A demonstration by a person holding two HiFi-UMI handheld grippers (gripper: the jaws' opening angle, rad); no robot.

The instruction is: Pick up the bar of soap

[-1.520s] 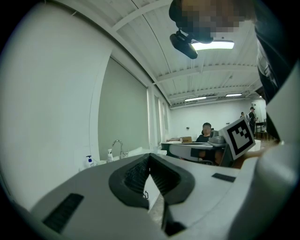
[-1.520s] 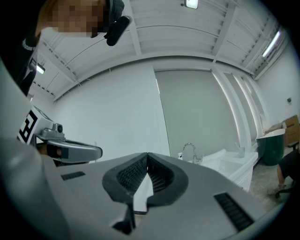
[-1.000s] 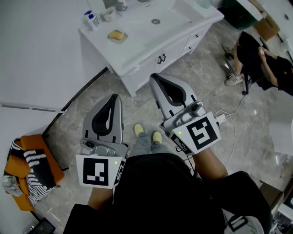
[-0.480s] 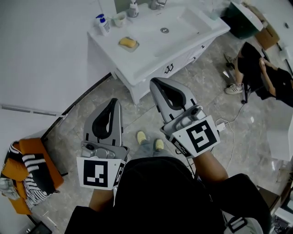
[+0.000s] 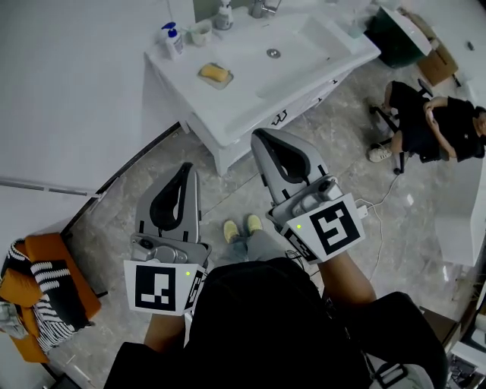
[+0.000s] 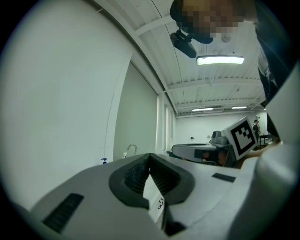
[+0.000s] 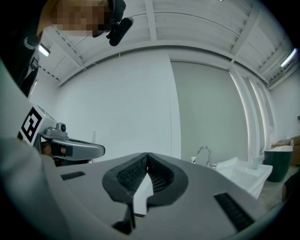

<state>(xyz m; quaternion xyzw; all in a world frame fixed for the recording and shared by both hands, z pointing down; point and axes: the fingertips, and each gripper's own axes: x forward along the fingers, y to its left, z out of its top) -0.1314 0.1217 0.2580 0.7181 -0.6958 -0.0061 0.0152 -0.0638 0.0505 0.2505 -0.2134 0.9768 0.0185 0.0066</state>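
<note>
The bar of soap (image 5: 215, 73), one yellow block, lies in a shallow pale dish on the white table (image 5: 228, 114), left of the sink basin (image 5: 304, 42) and well apart from both grippers; only the head view shows it. That view also gives you the basin's drain (image 5: 273, 52), a blue-capped bottle (image 5: 172, 38), a cup (image 5: 200, 32) and a second bottle (image 5: 225, 14) along the table's back edge: two bottles, one cup. The left gripper (image 5: 184, 169) and right gripper (image 5: 262, 137) are held side by side and point toward the table, with grey marbled floor (image 5: 152, 163) between them and it, and your two shoes (image 5: 241, 226) below. The left gripper view shows its jaws pressed together with nothing between them, and beyond them the faucet (image 6: 131, 147), the blue-capped bottle and the right gripper's marker cube (image 6: 243, 136). The right gripper view shows its jaws likewise closed tip to tip and empty, with the faucet, the basin and a dark green bin (image 7: 280, 161) to the right and the left gripper to the left. The head view alone shows a seated person (image 5: 433, 125) at right and an orange object with a striped cloth (image 5: 45, 285) at lower left.
</note>
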